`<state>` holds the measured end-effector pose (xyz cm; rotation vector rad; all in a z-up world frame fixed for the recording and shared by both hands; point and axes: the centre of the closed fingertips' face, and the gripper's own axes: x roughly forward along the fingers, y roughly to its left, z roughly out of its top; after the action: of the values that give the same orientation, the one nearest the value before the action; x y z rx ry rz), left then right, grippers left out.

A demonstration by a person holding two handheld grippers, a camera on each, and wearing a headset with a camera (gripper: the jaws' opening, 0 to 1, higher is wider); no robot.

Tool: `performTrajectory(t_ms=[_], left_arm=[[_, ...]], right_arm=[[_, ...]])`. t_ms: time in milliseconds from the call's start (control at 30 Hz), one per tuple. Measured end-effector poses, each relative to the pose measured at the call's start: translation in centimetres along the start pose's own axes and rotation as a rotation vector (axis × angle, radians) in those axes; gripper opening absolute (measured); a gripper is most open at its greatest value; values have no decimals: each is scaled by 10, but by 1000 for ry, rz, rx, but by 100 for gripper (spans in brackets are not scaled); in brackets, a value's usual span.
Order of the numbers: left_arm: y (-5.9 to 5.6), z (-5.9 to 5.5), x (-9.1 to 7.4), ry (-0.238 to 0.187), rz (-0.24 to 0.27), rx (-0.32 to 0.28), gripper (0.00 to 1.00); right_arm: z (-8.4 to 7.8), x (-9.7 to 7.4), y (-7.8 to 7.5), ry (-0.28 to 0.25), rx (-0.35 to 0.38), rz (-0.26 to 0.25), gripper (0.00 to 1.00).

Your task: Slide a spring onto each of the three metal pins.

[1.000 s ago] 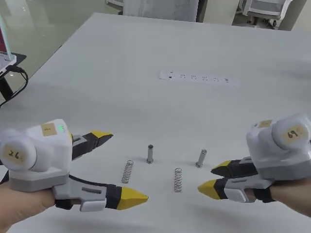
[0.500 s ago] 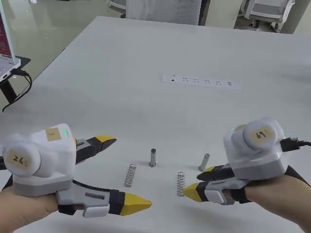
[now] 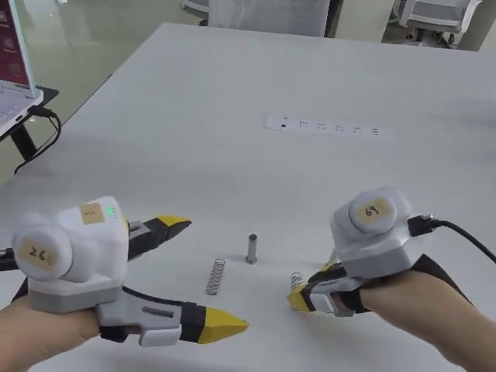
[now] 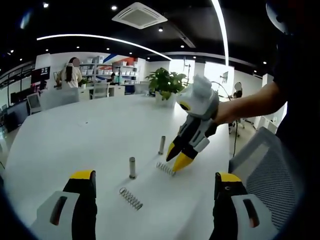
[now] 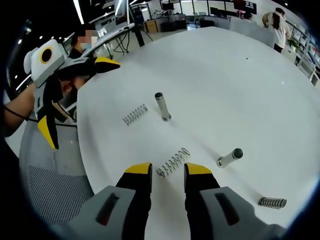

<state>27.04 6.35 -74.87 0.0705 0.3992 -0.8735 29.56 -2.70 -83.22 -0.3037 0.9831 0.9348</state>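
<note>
First spring (image 5: 173, 162): lies flat on the tabletop (image 5: 240, 75). Its near end sits just inside the gap between the yellow tips of the right claw (image 5: 168, 170), and the rest of its coils run out ahead of them.
Right claw: low over the tabletop, jaws parted by a narrow gap. Space shows on both sides of the spring's end, so nothing is clamped.
Second pin (image 5: 230, 157): near the right claw, just off to the right of the spring there. It is bare and stands on end in the left gripper view.
Upright pin (image 5: 160, 106): stands on its base farther ahead of the right claw, bare, between the two claws in the head view.
Second spring (image 5: 135, 114): flat, just beside the upright pin on the side toward the left claw (image 3: 217, 274).
Left claw: jaws spread wide, released, gripping nothing. In its own view the second spring lies ahead, between the two tips.
Third spring (image 5: 272, 202): flat at the lower right of the right gripper view, well apart from the other two.
Power strip (image 3: 329, 128): white, farther across the tabletop, well apart from pins and springs.
</note>
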Motion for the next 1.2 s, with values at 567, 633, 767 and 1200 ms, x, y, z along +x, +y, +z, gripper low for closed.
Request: performTrajectory(t_ms=[567,633,767,1200], left_arm=[[1,-3,0,-2,3,-10,95],[1,-3,0,-2,2,-9,95],[0,-5,0,1,2,-10,95],[-1,-3,1,-5,-2,-7,95]], right_arm=[[-5,13,-5,53,19,-45,16],[-8,14,-6,64,17,-52,15],[-10,13,-7,66,-2,-54,12],[-10,8,-13,54,-82,-75,8]])
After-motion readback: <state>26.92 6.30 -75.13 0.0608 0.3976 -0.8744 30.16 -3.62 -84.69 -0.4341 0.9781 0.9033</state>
